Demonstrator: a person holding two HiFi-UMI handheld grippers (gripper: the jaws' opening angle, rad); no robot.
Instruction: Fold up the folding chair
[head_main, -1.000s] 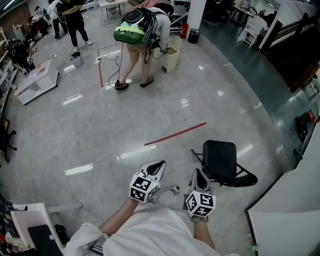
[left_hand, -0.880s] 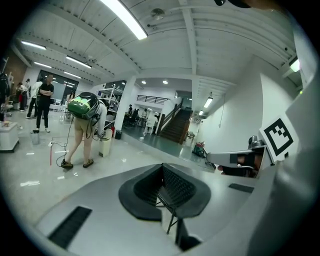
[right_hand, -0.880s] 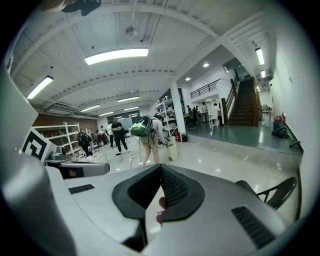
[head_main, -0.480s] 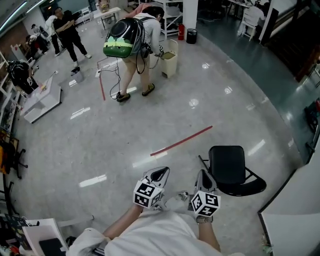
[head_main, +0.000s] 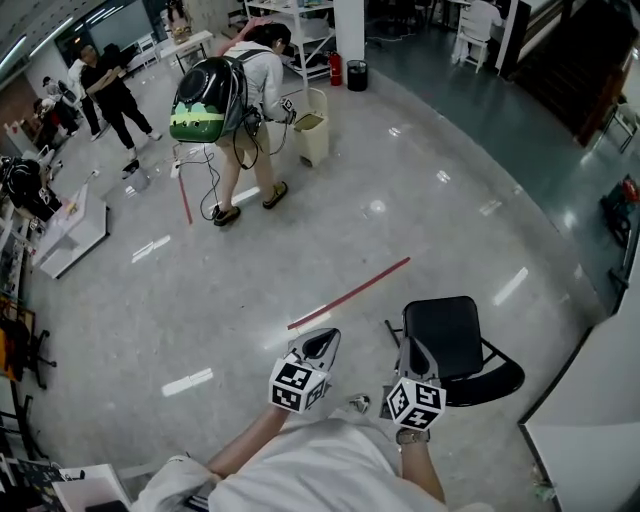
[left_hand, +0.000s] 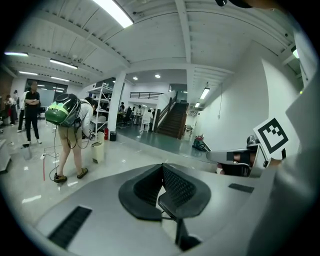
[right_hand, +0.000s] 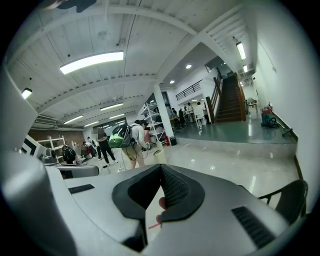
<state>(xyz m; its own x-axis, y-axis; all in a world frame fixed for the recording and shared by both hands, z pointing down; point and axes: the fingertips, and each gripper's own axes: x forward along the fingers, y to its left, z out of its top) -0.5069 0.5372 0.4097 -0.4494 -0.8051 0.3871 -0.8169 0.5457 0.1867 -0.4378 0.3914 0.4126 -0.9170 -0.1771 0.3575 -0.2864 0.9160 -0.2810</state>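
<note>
The black folding chair (head_main: 450, 328) stands open on the shiny floor (head_main: 200, 290). The left gripper (head_main: 318, 344) and right gripper (head_main: 415, 357) are squeezed together, empty.

Light: bright, from ceiling strip lights (right_hand: 91, 61)
Glare: white streaks on the glossy floor (head_main: 200, 290)
Edges: fisheye bending, dark corners
Focus: sharp, little blur

On the floor (head_main: 200, 290) the folding chair (head_main: 455, 345) stands just right of the right gripper (head_main: 413, 352), with the left gripper (head_main: 320, 342) at that one's left. A tape strip (head_main: 350, 293) lies beyond them, and a bin (head_main: 311, 125) far behind it.
</note>
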